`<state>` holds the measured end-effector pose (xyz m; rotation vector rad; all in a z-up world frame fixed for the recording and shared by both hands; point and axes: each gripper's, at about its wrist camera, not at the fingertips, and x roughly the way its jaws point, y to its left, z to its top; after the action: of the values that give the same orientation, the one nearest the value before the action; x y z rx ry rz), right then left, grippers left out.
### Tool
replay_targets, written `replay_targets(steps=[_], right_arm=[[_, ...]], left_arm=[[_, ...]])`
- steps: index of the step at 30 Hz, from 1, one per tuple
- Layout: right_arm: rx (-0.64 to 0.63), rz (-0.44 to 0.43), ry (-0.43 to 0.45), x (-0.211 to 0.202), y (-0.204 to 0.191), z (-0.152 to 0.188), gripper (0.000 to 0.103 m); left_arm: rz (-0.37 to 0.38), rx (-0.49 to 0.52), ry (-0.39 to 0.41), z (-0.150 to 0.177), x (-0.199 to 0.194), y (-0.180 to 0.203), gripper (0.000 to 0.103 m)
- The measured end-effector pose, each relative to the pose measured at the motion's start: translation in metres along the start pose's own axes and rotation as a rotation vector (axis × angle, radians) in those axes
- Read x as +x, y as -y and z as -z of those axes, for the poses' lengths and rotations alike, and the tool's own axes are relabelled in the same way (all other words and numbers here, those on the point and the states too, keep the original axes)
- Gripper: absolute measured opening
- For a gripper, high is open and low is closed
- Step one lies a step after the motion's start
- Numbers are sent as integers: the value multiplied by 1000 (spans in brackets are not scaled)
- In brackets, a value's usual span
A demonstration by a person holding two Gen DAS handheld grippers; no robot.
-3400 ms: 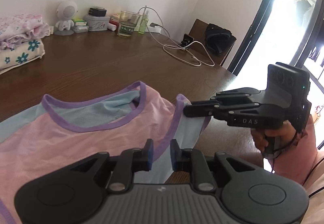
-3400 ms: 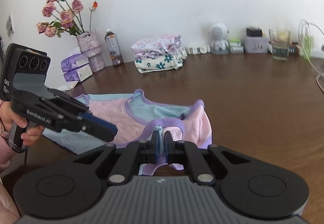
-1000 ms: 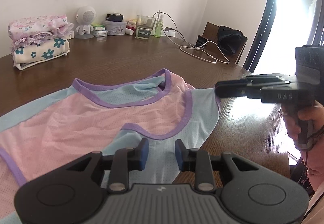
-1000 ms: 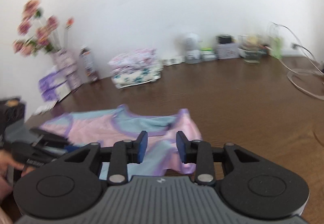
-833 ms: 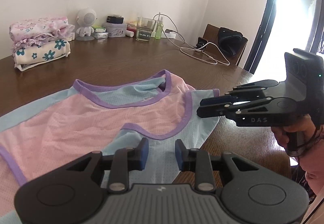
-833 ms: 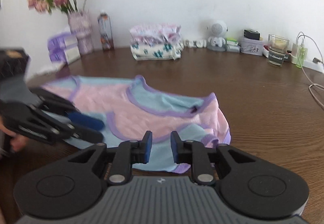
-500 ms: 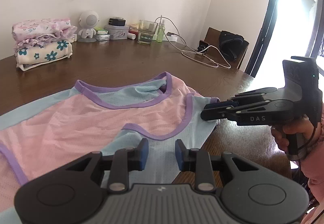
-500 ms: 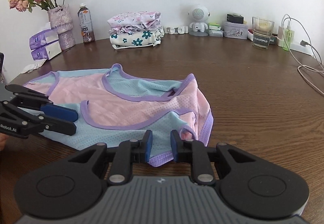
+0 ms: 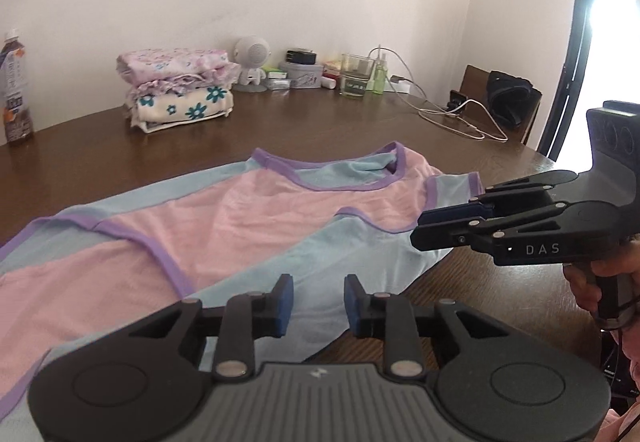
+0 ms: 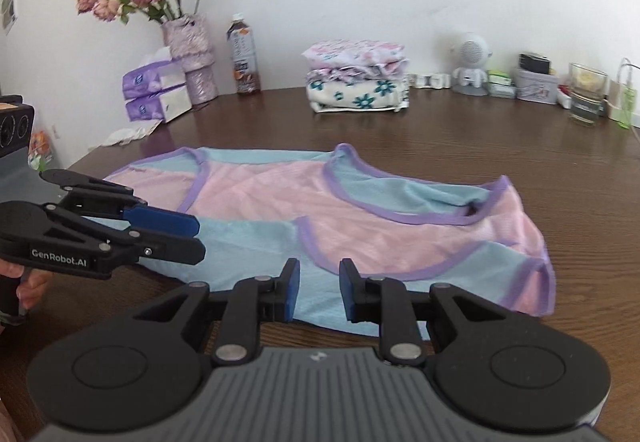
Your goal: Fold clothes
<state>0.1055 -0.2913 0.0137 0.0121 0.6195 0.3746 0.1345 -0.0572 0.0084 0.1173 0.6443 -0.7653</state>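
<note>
Lying: I see the pink-and-blue top [image 10: 360, 210] flat on the brown table [image 10: 520, 138], long axis left to right, neckline facing far.
Left gripper [image 9: 318, 300]: closing, nothing between its pads.
Right gripper [image 10: 319, 290]: parted, gripping nothing.
Right view only: flower vase [image 10: 192, 54], far left.
Left view only: doorway [image 9: 612, 42], far right.

Black left gripper [image 9: 316, 300] – blue-padded jaws, silver screws, pink sleeve [image 9: 624, 424]
</note>
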Motion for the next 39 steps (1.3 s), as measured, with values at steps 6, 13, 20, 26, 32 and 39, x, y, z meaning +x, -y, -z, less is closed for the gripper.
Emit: replay_targets(steps=[6, 13, 20, 26, 32, 39], right_arm=[[-52, 25, -45, 20, -18, 2, 22], [-45, 19, -12, 9, -18, -9, 22], [-74, 78, 14, 42, -17, -76, 28], [-40, 116, -73, 114, -5, -102, 34], [0, 128, -124, 152, 6, -98, 34], [9, 136, -112, 156, 14, -92, 20]], left_arm=[[-9, -21, -11, 6, 0, -10, 25], [-62, -8, 75, -21, -31, -23, 40], [-238, -103, 12, -65, 7, -88, 39], [-281, -143, -67, -64, 49, -123, 29], [-309, -98, -69, -61, 54, -130, 20], [-330, -101, -37, -55, 50, -132, 20]])
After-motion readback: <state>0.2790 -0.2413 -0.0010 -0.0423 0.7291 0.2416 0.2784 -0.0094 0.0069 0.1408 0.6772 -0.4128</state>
